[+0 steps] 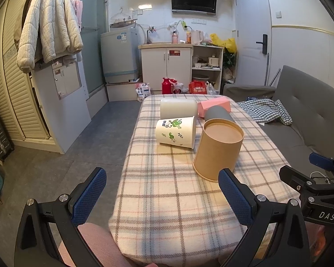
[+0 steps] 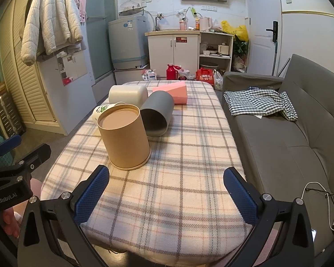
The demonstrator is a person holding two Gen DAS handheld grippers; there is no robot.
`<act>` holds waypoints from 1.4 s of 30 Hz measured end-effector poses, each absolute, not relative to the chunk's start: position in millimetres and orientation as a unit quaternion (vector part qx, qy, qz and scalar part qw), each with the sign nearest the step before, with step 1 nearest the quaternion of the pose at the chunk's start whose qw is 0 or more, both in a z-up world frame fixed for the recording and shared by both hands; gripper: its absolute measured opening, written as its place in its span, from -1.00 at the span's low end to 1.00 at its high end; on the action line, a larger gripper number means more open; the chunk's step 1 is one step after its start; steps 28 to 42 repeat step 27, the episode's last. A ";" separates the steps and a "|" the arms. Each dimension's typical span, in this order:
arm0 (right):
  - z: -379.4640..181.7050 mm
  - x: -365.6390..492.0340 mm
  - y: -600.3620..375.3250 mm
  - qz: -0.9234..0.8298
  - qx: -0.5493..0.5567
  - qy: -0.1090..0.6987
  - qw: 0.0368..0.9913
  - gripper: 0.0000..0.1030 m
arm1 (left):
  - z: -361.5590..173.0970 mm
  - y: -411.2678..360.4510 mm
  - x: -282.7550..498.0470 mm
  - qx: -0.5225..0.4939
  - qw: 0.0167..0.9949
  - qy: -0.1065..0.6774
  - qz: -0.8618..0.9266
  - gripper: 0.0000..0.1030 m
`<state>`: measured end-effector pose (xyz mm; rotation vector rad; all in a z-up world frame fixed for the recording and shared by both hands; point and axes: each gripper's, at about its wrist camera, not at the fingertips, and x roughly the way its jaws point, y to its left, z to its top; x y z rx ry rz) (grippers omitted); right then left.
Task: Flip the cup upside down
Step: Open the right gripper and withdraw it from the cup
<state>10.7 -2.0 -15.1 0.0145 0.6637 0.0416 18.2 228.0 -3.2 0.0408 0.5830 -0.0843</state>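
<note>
A brown paper cup [image 1: 218, 149] [image 2: 124, 136] stands upside down, rim on the plaid tablecloth [image 1: 167, 200]. Behind it, a white cup with green leaf print [image 1: 176, 132] [image 2: 100, 111], a grey cup [image 1: 220, 114] [image 2: 158, 115] and a plain white cup [image 1: 178, 108] [image 2: 128, 93] all lie on their sides. My left gripper [image 1: 162, 184] is open and empty at the table's near left edge. My right gripper [image 2: 167, 183] is open and empty over the near table, in front of the brown cup.
A pink box [image 1: 214, 105] [image 2: 173, 92] lies at the table's far end. A grey sofa [image 2: 289, 133] with a checked cloth [image 2: 260, 102] runs along the right side. Open floor [image 1: 89, 144] lies to the left. A cable [image 2: 318, 191] lies on the sofa's near end.
</note>
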 end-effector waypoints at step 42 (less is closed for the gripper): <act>-15.5 10.3 -3.6 0.020 0.008 0.327 0.945 1.00 | -3.9 226.2 16.8 0.022 0.957 0.285 -0.044 1.00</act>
